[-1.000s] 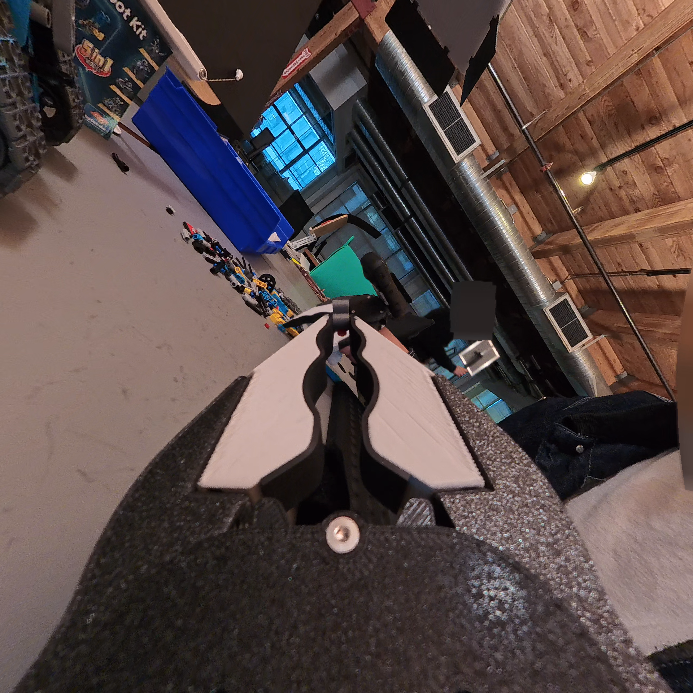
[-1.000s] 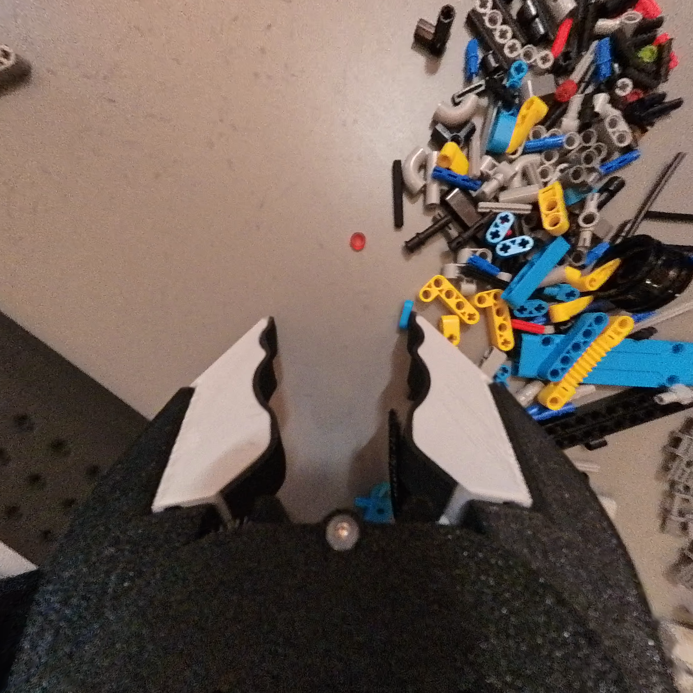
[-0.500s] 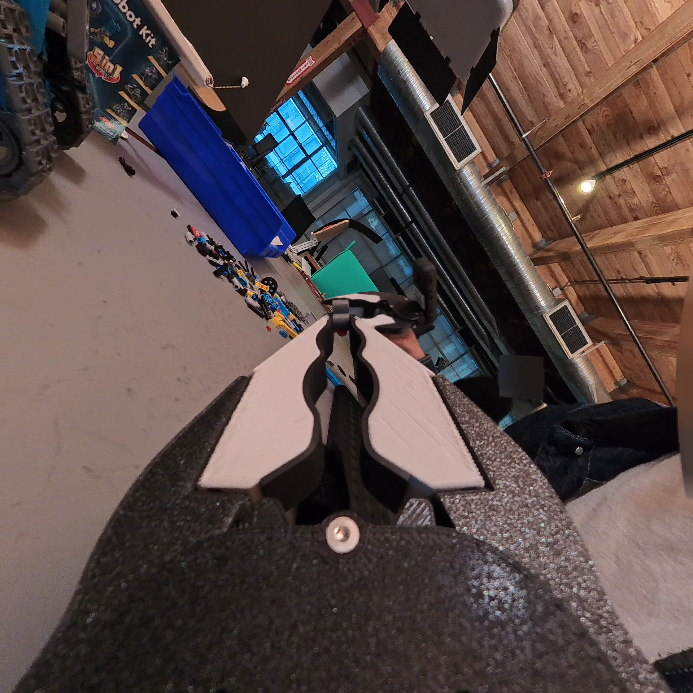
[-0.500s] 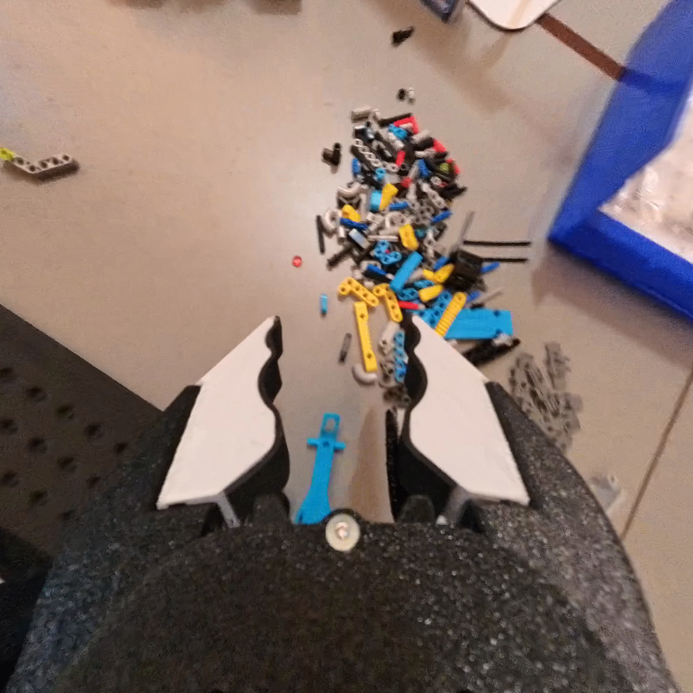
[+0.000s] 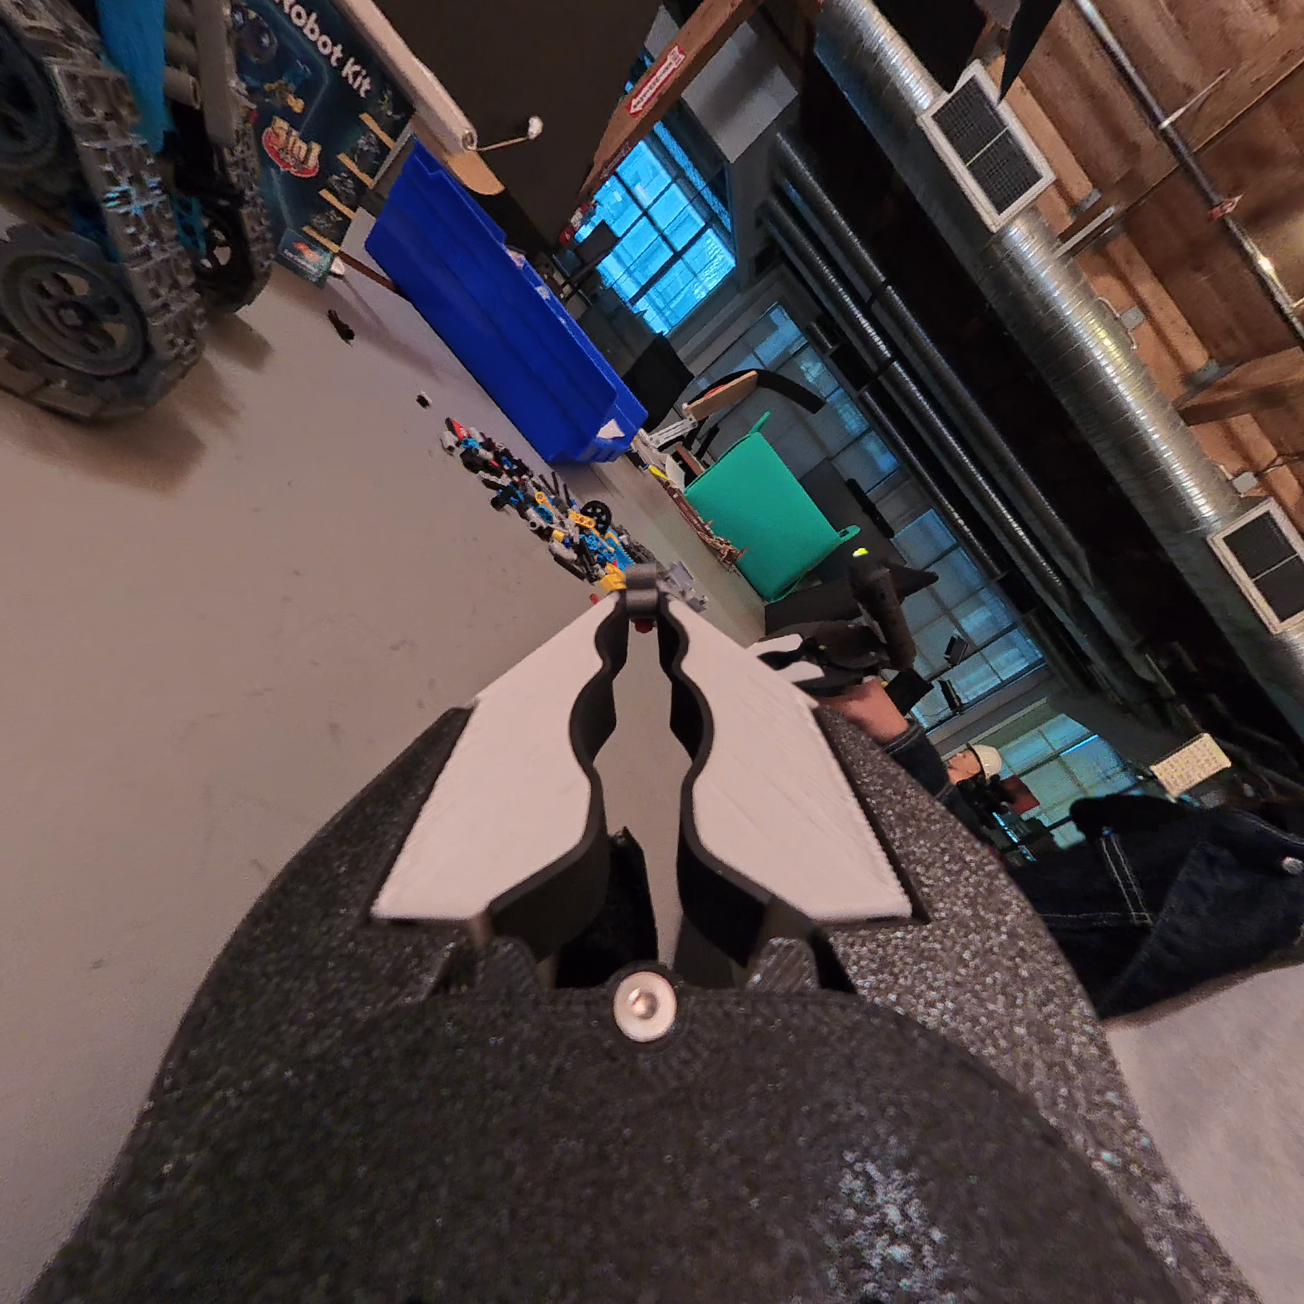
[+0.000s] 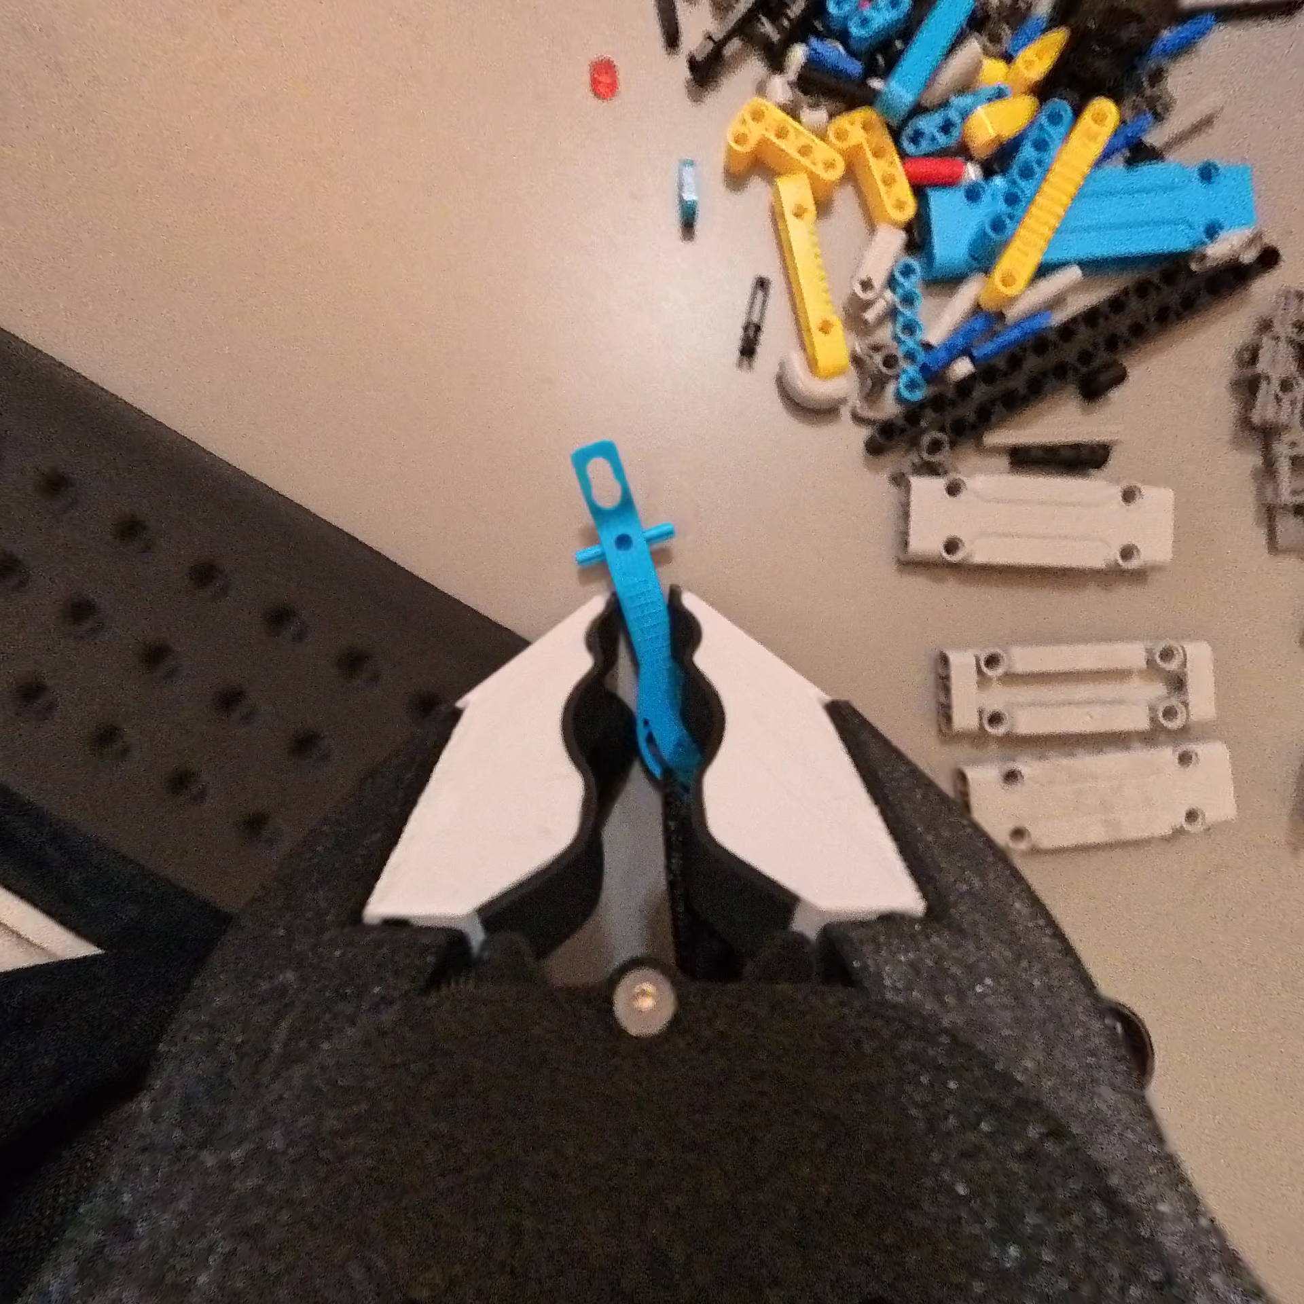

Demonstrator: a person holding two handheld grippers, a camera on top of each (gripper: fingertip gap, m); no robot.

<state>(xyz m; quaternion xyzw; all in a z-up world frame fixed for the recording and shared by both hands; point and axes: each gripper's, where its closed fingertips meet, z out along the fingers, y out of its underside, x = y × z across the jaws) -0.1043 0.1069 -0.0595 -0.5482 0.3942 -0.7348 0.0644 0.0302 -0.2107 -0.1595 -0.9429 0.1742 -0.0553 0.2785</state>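
My left gripper (image 5: 642, 607) is shut on a small grey connector piece (image 5: 642, 589) and holds it above the beige table (image 5: 212, 635); a tiny red part shows just under the tips. My right gripper (image 6: 638, 600) is shut on a slim light-blue lever-shaped piece (image 6: 621, 543). The piece's slotted end sticks out past the fingertips, low over the table (image 6: 353, 247). The loose pile of blue, yellow, black and grey building pieces (image 6: 988, 176) lies ahead to the right. It also shows in the left wrist view (image 5: 550, 515), beyond my left gripper.
Three white panel pieces (image 6: 1034, 522) lie right of my right gripper. A black perforated board (image 6: 176, 600) is at its left. A red stud (image 6: 603, 76) lies apart. A blue bin (image 5: 494, 310), a tracked model vehicle (image 5: 92, 247), a kit box (image 5: 317, 106) and a green container (image 5: 765, 522) stand farther off. The grippers' ends are close to 35 cm from one another. Between my right fingertips and the red stud (image 6: 603, 76) there is roughly 15 cm.
My right gripper was open over the pile, then over the light-blue piece on the table; now it has shut on that piece. My left gripper stays shut on the grey piece and has shifted slightly.
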